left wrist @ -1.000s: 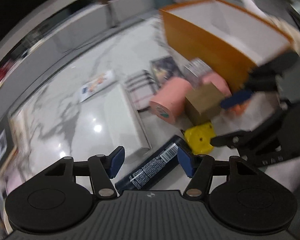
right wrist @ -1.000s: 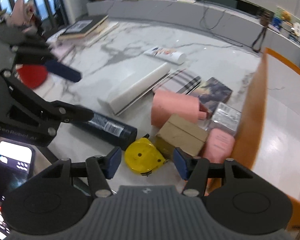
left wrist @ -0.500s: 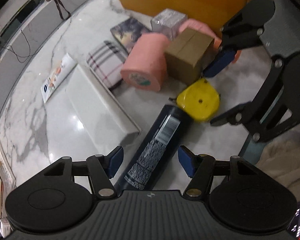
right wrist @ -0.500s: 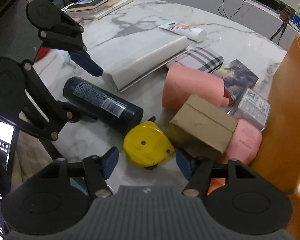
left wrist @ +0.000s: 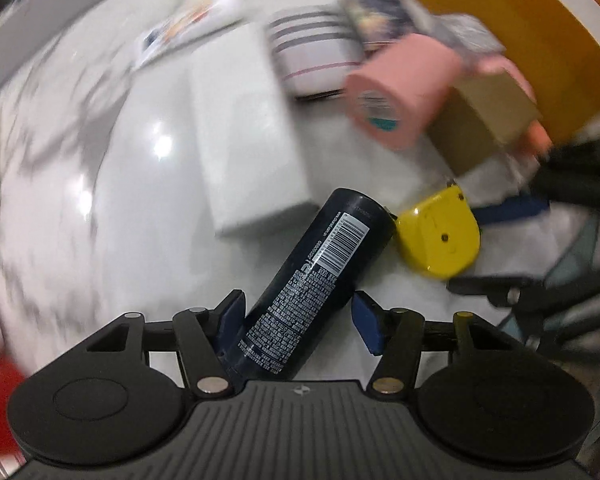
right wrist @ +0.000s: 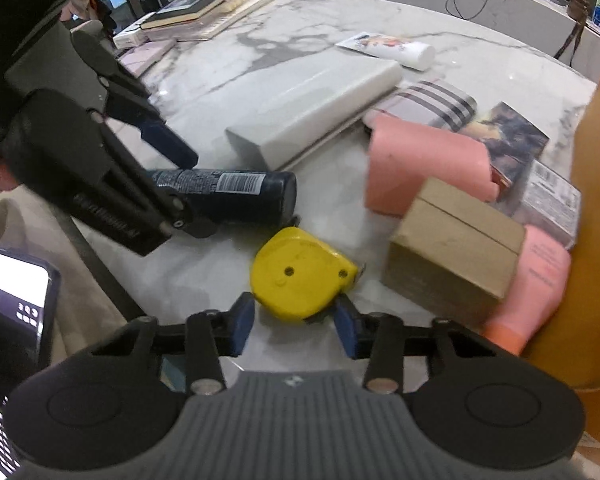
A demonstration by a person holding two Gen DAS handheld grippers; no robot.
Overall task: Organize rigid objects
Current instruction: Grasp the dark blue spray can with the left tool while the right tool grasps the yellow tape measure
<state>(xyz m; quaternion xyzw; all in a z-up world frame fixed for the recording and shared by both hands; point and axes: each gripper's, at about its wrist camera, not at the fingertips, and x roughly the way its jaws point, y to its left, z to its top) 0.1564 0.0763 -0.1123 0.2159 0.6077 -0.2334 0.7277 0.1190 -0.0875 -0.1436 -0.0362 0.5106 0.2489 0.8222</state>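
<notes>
The left wrist view is smeared with motion blur; only the dark can (left wrist: 324, 268) and yellow tape measure (left wrist: 440, 236) stay sharp. The can's near end is hidden behind the gripper body. The orange box (right wrist: 592, 216) is cut off at the right edge, a phone (right wrist: 12, 312) at the left.

The left gripper (left wrist: 298, 322) is pointing straight down, its jaws closing in around the dark spray can (left wrist: 320, 280); the left pad is touching the can while the right pad is standing just clear of it. The right gripper (right wrist: 294, 326) is angling steeply downward, its jaws closing on the yellow tape measure (right wrist: 300, 278), the right pad touching its edge and the left pad sitting just beside it.
</notes>
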